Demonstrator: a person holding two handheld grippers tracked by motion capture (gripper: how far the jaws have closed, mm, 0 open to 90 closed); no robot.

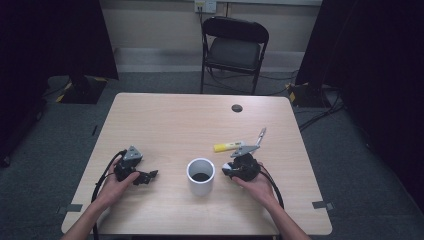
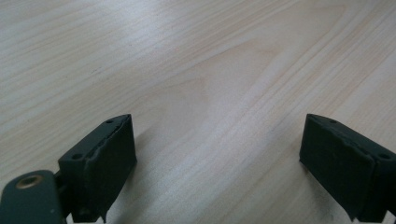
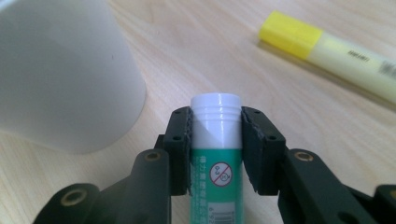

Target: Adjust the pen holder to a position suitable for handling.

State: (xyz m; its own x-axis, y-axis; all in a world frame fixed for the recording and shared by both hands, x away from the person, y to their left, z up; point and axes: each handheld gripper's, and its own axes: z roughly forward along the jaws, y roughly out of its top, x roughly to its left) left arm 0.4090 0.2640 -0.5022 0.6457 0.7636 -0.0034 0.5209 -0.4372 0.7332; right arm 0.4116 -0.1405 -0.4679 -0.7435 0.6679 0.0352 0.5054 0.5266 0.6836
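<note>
So the right gripper point(image 3: 216, 128) has a glue stick point(image 3: 216, 154) clamped between its jaws, white cap end poking out past the tips, green label running back toward the hand. That's the pick-up part done, I'd say. In the high view the right gripper point(image 1: 236, 169) sits low over the desk point(image 1: 165, 120), just to the right of the white cup point(image 1: 200, 176), so the glue stick is beside the cup and not over or in it yet. From the right gripper view the cup point(image 3: 60, 74) is close by on the left, but apart from the stick.

My guess is the stuff is meant to go into the cup, so what's left is the lift, the move over the rim and the drop. A yellow highlighter point(image 1: 227, 146) and a silver pen point(image 1: 260, 136) lie on the desk just behind the right hand, untouched.

The left gripper point(image 1: 145, 176) rests on the desk left of the cup, jaws wide apart with nothing but bare wood between them.
</note>
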